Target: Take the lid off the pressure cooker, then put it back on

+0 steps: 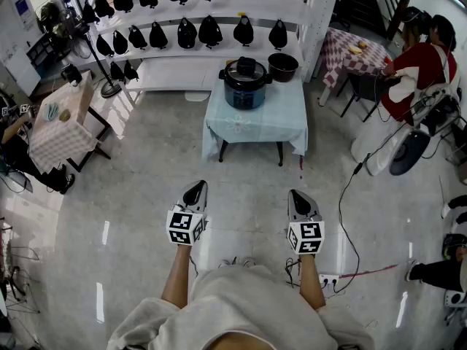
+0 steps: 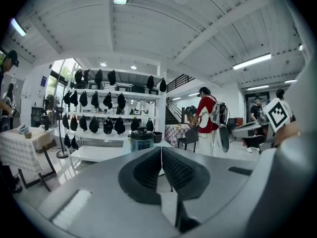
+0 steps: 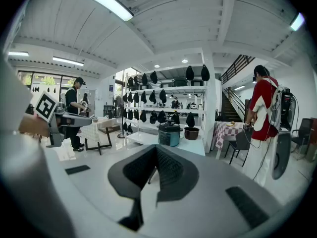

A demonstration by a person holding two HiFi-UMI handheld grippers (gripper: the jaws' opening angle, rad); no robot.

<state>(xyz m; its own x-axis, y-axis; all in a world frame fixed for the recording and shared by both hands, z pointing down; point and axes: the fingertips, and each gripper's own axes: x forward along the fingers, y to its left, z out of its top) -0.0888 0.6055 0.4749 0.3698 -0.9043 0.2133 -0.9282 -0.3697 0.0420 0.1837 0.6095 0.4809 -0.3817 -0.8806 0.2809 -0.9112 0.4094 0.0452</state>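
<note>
The left gripper had its jaws pressed together with nothing between them, and the right gripper was closed and empty in the same way. Both were held out in front of the person, side by side and tipped slightly downward over the floor. The pressure cooker stood well ahead of them on a small table draped in pale blue cloth. Its lid was on, and a dark pot sat just beside it.

The step in hand looked to be the approach: walk up to the table and open the jaws before arriving. A good grip would likely take the lid's top handle squarely, with the other gripper steadying the cooker's body so it neither turned nor slid on the cloth.
</note>
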